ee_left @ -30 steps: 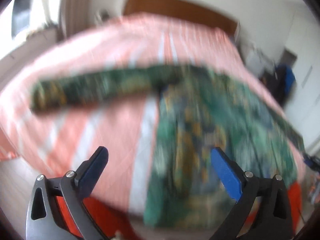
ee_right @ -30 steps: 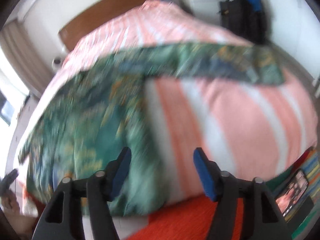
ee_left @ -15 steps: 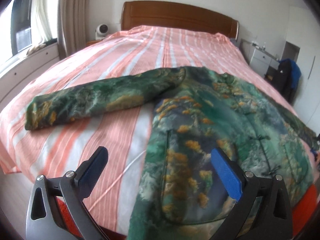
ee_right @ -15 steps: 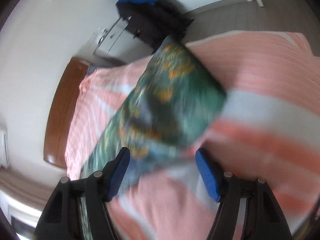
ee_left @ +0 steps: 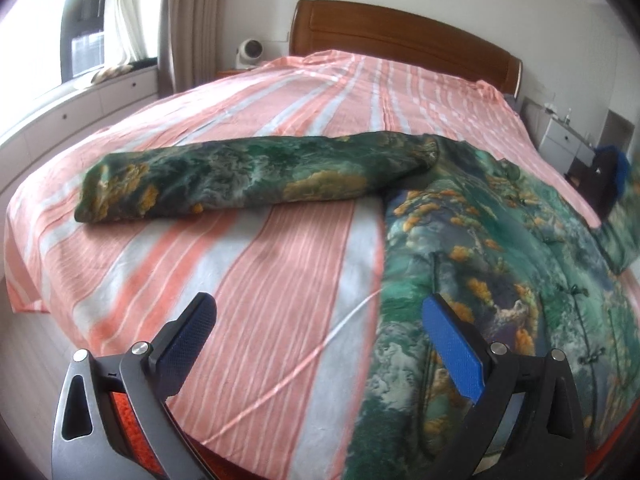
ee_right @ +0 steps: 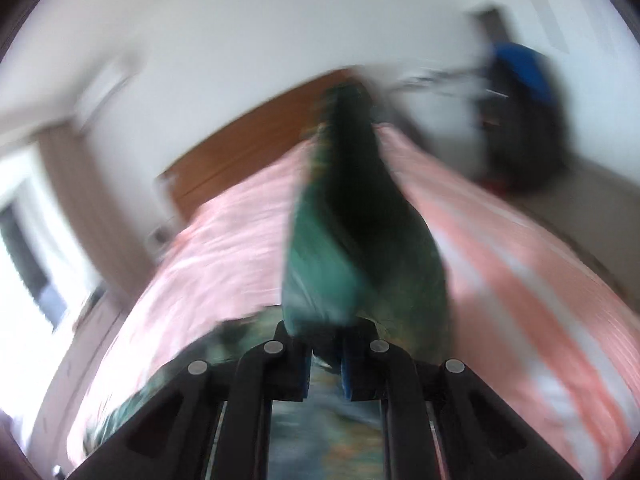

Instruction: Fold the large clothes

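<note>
A large green patterned jacket lies spread on the bed, its body at the right. Its left sleeve stretches flat to the left. My left gripper is open and empty above the bed's near edge, beside the jacket's hem. In the blurred right wrist view my right gripper is shut on the jacket's right sleeve, which stands up from the jaws. That lifted sleeve also shows at the right edge of the left wrist view.
The bed has a pink and white striped cover and a wooden headboard. Window and curtain stand at the left. A nightstand and a dark bag with blue on it stand to the right.
My right gripper has shut on the right sleeve's end and lifted it off the bed. My left gripper has steadied, still open.
</note>
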The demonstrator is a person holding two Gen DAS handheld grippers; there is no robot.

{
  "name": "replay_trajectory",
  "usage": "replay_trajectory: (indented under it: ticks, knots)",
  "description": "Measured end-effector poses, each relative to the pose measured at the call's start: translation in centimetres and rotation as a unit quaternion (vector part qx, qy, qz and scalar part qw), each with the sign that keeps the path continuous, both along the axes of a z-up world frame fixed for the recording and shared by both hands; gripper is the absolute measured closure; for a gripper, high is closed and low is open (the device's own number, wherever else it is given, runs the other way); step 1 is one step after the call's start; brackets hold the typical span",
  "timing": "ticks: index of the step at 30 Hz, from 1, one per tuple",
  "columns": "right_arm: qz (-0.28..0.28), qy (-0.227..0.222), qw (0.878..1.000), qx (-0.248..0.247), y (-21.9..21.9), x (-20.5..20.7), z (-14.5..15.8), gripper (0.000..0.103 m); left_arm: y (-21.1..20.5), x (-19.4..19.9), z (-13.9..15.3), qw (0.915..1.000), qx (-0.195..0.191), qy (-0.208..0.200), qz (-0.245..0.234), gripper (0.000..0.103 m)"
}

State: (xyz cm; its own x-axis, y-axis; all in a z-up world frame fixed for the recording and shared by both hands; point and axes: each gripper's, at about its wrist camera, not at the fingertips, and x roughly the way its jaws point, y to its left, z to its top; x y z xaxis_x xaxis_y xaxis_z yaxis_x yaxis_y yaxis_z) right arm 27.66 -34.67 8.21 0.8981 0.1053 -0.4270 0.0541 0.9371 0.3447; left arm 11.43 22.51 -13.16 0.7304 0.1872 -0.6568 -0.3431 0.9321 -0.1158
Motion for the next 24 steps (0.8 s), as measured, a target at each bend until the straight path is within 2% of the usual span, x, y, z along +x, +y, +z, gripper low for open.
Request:
replay_trajectory:
  ticks: [1,3,4,6,7,9,10,11,13,16,18,20,21,23,24]
  knots:
    - [0.036,0.000,0.999,-0.014,4.1,2.0,0.3,0.092,0.1,-0.2,0.0,1.0000,0.002,0.000,0.002,0.001]
    - [0.074,0.007,0.996,-0.042,9.9,5.1,-0.5,0.092,0.6,-0.6,-0.1,0.9999,-0.009,-0.003,0.005,0.001]
    - [0.093,0.015,0.994,-0.057,13.6,7.0,-1.8,0.092,0.8,-0.7,-0.2,0.9999,-0.014,-0.003,0.007,0.001]
    - [0.110,0.035,0.991,-0.067,18.0,9.3,-4.8,0.092,1.2,-0.9,-0.3,0.9998,-0.016,0.000,0.015,0.001]
    - [0.115,0.048,0.990,-0.071,20.0,10.7,-6.6,0.087,1.4,-1.0,-0.4,0.9997,-0.019,0.001,0.018,0.001]
    - [0.126,0.095,0.984,-0.077,23.4,13.1,-11.2,0.072,1.7,-1.0,-0.5,0.9994,-0.028,0.001,0.022,0.001]
    - [0.146,0.141,0.977,-0.068,24.8,14.6,-14.1,0.046,1.8,-1.0,-0.6,0.9992,-0.032,0.002,0.025,0.001]
    - [0.158,0.169,0.971,-0.053,25.3,14.4,-15.9,0.040,2.0,-1.0,-0.7,0.9989,-0.036,0.003,0.028,0.001]
    - [0.163,0.198,0.966,-0.029,25.5,14.5,-18.2,0.040,2.3,-1.0,-0.9,0.9984,-0.044,0.004,0.034,0.001]
    - [0.180,0.179,0.967,-0.015,24.4,12.2,-17.3,0.039,2.7,-1.1,-1.1,0.9974,-0.059,0.002,0.042,0.001]
    - [0.178,0.147,0.972,-0.034,22.1,10.8,-15.1,0.033,3.0,-1.0,-1.3,0.9964,-0.072,0.000,0.044,0.001]
    - [0.149,0.119,0.979,-0.066,19.5,9.0,-13.2,0.021,3.2,-0.9,-1.5,0.9957,-0.081,0.000,0.046,0.001]
    - [0.131,0.113,0.981,-0.086,18.1,8.8,-12.6,0.019,3.2,-0.8,-1.6,0.9954,-0.083,0.003,0.047,0.001]
    - [0.094,0.130,0.979,-0.122,15.6,9.8,-13.2,0.018,3.0,-0.5,-1.8,0.9953,-0.085,0.008,0.046,0.001]
    - [0.086,0.144,0.978,-0.125,15.3,10.0,-13.5,0.018,2.9,-0.4,-1.9,0.9954,-0.084,0.012,0.044,0.001]
